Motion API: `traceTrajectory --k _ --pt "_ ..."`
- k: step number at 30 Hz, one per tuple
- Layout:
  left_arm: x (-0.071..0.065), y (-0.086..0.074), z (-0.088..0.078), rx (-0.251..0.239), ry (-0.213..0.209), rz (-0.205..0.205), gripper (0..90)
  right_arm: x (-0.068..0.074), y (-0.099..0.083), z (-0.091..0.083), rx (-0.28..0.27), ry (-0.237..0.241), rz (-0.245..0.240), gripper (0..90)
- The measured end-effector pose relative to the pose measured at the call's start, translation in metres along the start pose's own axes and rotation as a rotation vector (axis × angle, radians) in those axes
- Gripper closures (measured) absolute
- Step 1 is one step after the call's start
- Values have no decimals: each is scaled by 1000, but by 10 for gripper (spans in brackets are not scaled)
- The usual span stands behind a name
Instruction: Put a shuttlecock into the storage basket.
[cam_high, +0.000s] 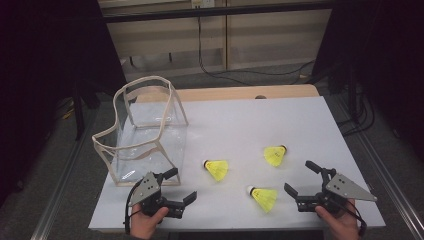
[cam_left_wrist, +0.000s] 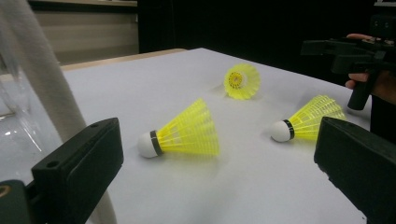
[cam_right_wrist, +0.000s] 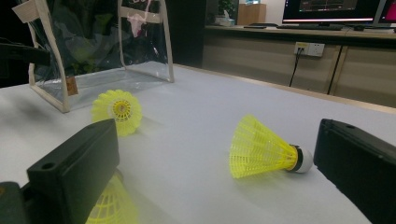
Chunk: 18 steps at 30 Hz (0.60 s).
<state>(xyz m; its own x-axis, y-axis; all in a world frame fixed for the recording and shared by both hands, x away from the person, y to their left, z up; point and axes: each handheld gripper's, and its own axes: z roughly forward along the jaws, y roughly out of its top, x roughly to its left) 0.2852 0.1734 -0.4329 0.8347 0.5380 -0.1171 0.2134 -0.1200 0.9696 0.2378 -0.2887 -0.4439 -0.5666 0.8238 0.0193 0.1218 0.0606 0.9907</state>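
Three yellow shuttlecocks lie on the white tabletop (cam_high: 280, 120): a middle one (cam_high: 217, 169) (cam_left_wrist: 187, 133) (cam_right_wrist: 116, 109), a far right one (cam_high: 275, 155) (cam_left_wrist: 242, 80) (cam_right_wrist: 264, 149) and a near one (cam_high: 264, 196) (cam_left_wrist: 310, 119) (cam_right_wrist: 109, 205). A clear bag with beige trim (cam_high: 145, 135) (cam_right_wrist: 93, 46) stands open at the left, and its trim (cam_left_wrist: 42, 79) shows beside my left jaw. My left gripper (cam_high: 183, 185) (cam_left_wrist: 217, 163) is open and empty near the bag's front corner, pointing at the middle shuttlecock. My right gripper (cam_high: 299, 176) (cam_right_wrist: 215, 168) is open and empty, just right of the near shuttlecock.
The table's front edge runs just under both hands. A wooden strip (cam_high: 240, 93) borders the far edge. Cables (cam_high: 235, 75) lie on the floor beyond. The far half of the tabletop is bare.
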Motion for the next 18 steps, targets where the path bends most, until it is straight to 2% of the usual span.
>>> traceTrajectory --k 7,11,18 --pt "-2 1 8 10 -9 2 14 1 0 1 -2 2 -1 0" --pt "-5 1 14 26 -19 20 13 0 0 1 -5 3 -4 0" --pt "-7 2 20 29 -12 8 12 -1 0 0 -8 1 -3 1"
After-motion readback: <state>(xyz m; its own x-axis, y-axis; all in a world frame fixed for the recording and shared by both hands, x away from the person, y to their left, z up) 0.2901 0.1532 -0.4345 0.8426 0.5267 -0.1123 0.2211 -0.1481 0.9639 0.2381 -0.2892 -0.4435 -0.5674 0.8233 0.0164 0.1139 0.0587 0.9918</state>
